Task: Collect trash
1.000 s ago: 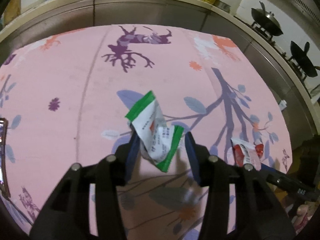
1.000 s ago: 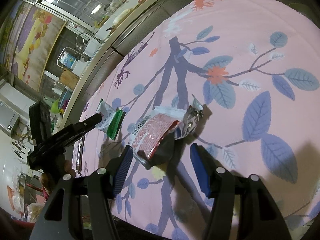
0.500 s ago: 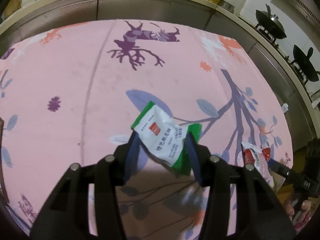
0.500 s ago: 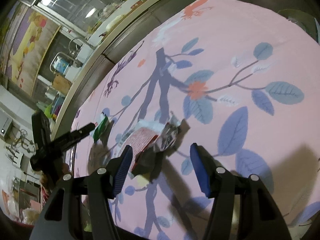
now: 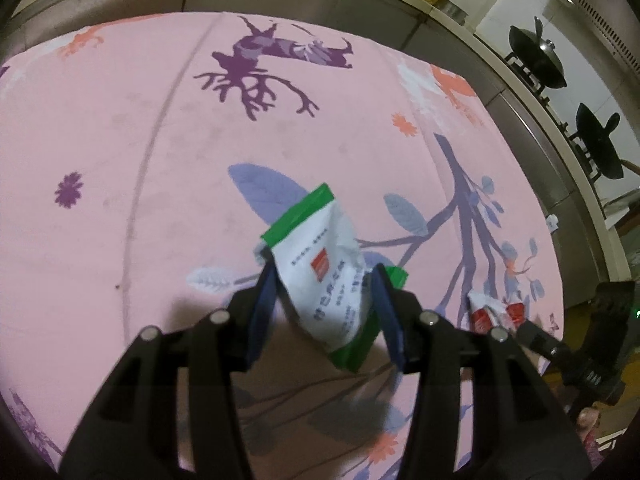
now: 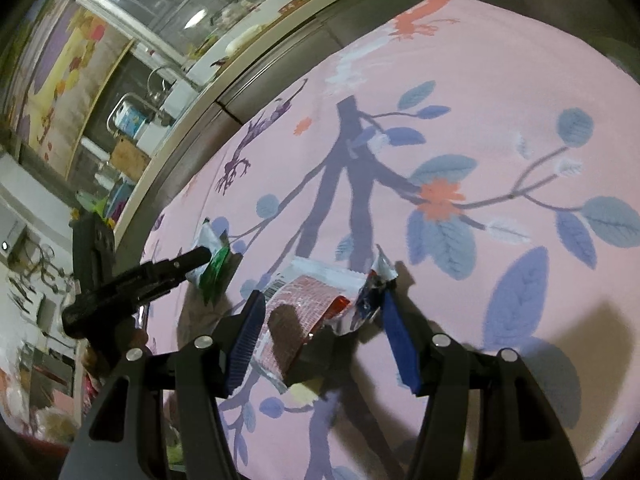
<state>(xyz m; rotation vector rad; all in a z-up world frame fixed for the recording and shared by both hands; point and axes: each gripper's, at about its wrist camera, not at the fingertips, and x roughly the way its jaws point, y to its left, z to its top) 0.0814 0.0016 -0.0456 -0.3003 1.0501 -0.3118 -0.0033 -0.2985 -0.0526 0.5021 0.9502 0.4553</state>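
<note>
Two woks (image 5: 540,60) only leftward, beyond cloth (image 5: 120,140)

Green-and-white packet (image 5: 324,268) now more upright between the left tongs (image 5: 322,280).

Matt pink cloth (image 5: 120,160); glossy plastic wrapper (image 5: 328,272).

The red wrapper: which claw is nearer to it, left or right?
Right. The right claw has the red wrapper between its fingers. The left claw is off to the side, around the green wrapper.
</note>
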